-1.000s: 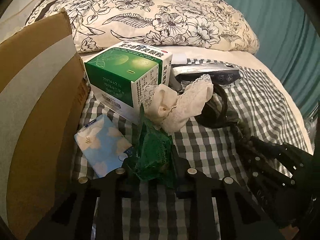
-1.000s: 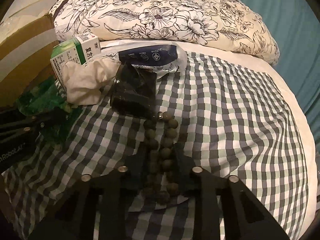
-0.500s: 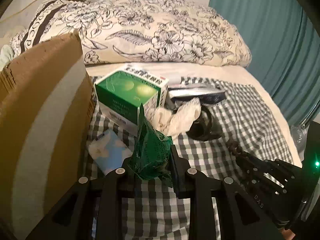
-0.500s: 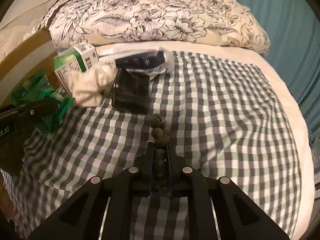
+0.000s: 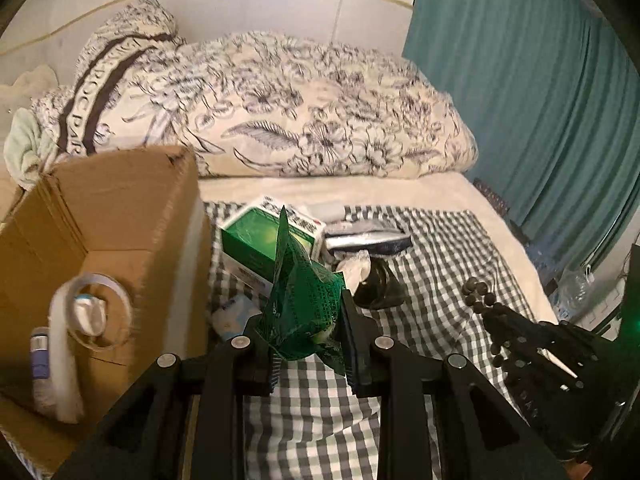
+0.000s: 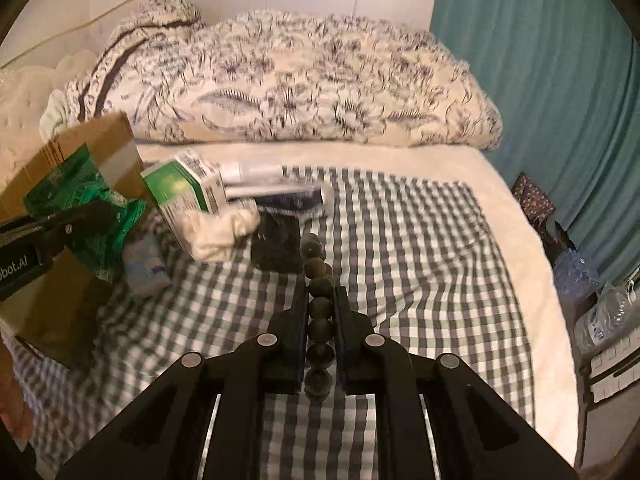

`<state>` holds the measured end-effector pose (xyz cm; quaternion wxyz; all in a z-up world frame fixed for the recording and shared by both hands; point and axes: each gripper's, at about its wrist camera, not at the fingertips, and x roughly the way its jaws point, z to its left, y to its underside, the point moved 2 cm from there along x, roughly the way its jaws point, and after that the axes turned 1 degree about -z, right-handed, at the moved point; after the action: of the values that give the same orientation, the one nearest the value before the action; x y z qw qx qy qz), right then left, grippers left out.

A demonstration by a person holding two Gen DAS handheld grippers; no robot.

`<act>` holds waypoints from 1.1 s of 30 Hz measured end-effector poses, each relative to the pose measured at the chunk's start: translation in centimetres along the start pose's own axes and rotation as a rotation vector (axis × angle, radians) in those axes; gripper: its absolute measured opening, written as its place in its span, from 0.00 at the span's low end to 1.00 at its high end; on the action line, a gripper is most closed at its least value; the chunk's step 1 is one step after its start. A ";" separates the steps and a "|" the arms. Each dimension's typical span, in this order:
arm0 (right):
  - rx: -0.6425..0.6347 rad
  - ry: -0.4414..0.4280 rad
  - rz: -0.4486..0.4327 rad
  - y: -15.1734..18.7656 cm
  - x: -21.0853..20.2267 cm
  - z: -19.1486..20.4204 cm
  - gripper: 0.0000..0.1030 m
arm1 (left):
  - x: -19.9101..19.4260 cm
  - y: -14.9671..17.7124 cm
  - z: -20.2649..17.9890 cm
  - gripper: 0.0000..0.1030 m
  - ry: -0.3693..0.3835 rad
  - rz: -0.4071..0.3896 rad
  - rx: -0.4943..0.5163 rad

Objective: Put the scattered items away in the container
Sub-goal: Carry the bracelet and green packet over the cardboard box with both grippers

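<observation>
My left gripper (image 5: pixel 306 320) is shut on a crinkled green packet (image 5: pixel 300 300), lifted off the checked cloth beside the open cardboard box (image 5: pixel 120 216). In the right wrist view that packet (image 6: pixel 86 204) hangs at the far left against the box (image 6: pixel 96 144). My right gripper (image 6: pixel 321 312) is shut on a string of dark beads (image 6: pixel 320 312), raised above the cloth. The beads (image 5: pixel 478 294) also show at the right of the left wrist view, with the right gripper (image 5: pixel 508 328) behind them. On the cloth lie a green and white carton (image 6: pixel 184 188), a white lace cloth (image 6: pixel 224 228) and a blue tissue pack (image 6: pixel 144 268).
Inside the box sit a roll of white tape (image 5: pixel 92 312) and a small tube (image 5: pixel 40 356). A dark pouch (image 6: pixel 280 244) and a dark blue packet in clear wrap (image 6: pixel 288 196) lie by the carton. A flowered duvet (image 6: pixel 300 88) lies behind; a teal curtain (image 6: pixel 552 80) hangs at right.
Both grippers rose off the bed. The left lifted the green packet up beside the box. The right closed on the beads and lifted them off the cloth.
</observation>
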<state>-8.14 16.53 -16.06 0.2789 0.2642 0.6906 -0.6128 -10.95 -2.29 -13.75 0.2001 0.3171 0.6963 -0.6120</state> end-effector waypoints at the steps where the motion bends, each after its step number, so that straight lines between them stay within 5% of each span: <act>1: 0.002 0.000 -0.008 -0.3 -0.7 0.1 0.11 | -0.5 -0.2 0.2 0.24 -0.006 -0.004 0.000; 14: -0.048 -0.087 -0.159 -6.0 -9.5 1.4 0.11 | -8.5 -2.7 1.4 0.24 -0.085 -0.106 -0.022; 23: -0.112 -0.246 -0.180 -8.0 -10.9 4.9 0.11 | -13.6 -4.0 3.1 0.24 -0.183 -0.131 -0.022; 33: -0.167 -0.395 -0.204 -9.3 -12.3 10.7 0.11 | -15.2 -4.8 7.2 0.24 -0.268 -0.118 -0.048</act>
<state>-5.37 4.57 -1.88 0.3661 0.0441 0.6942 -0.6182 -4.14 -12.57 -1.39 0.2625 0.1863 0.6953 -0.6426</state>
